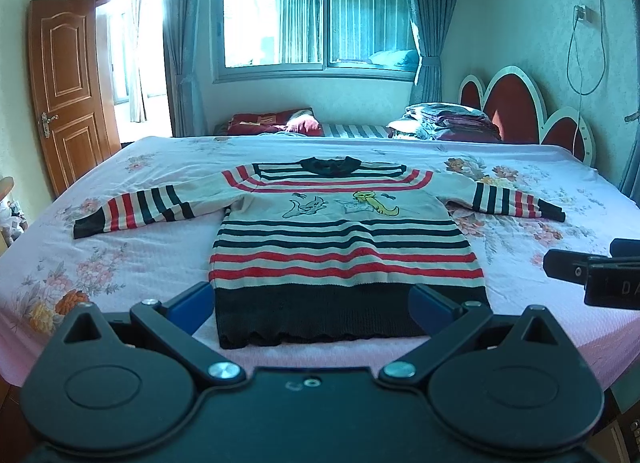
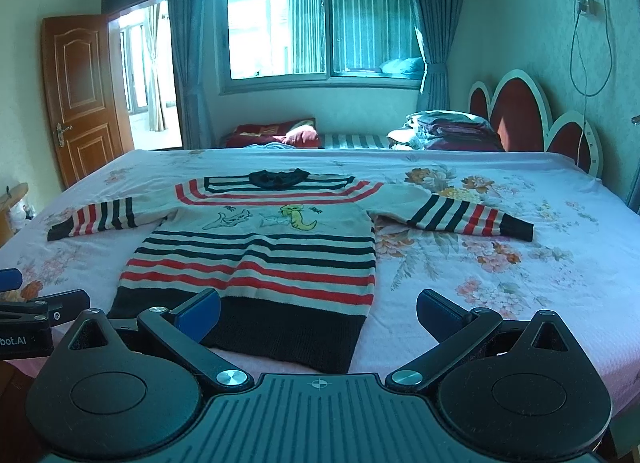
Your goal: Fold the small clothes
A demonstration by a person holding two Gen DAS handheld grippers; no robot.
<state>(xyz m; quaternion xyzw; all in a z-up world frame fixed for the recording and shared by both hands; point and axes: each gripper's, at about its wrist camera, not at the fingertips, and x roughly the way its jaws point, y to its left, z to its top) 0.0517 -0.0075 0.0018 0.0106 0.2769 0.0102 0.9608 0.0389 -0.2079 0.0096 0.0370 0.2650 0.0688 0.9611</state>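
One striped sweater, with cartoon figures on the chest, is being displayed flat on the flowered bed sheet, both sleeves spread out to left and right, black hem nearest and collar farthest. The left gripper is being held just above the hem, jaws wide apart and empty. The right gripper is being held over the hem's right corner, jaws likewise apart, gripping nothing.
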